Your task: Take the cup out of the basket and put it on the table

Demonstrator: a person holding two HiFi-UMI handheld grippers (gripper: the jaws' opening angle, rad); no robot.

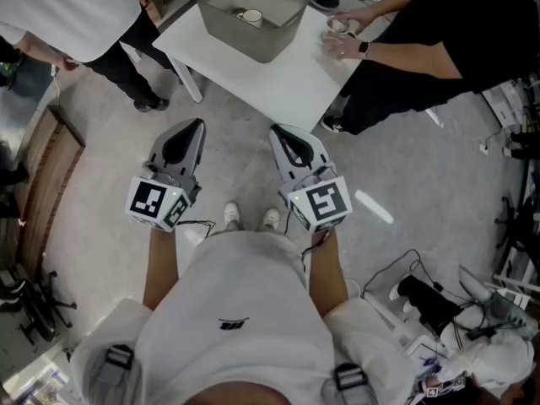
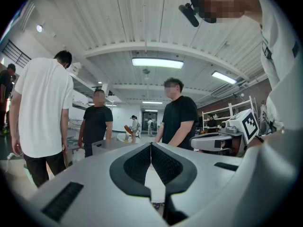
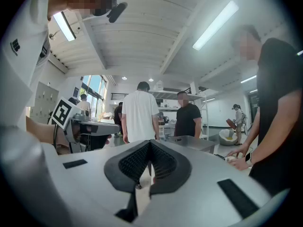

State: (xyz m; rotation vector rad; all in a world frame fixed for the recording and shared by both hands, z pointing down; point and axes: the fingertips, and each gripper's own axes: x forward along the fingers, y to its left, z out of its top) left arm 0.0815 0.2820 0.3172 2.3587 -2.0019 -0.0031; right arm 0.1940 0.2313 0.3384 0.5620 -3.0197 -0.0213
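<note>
- Holding left tool (image 1: 194, 127) and right tool (image 1: 279, 133) level, side by side, short of the tabletop (image 1: 291, 87).
- Both tools closed, empty.
- Cup (image 1: 251, 16) sits in basket (image 1: 272, 39) on tabletop.

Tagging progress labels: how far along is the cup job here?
Done: nothing; the cup sits in the basket on the table. In hand: nothing; left tongs and right tongs are shut, empty, short of the table. Left: reach, grip, lift out, set down.

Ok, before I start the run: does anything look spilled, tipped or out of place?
Nothing stands out: the cup sits in the basket on the table, no spill visible. Only a bystander's hands rest at the table's edge.
</note>
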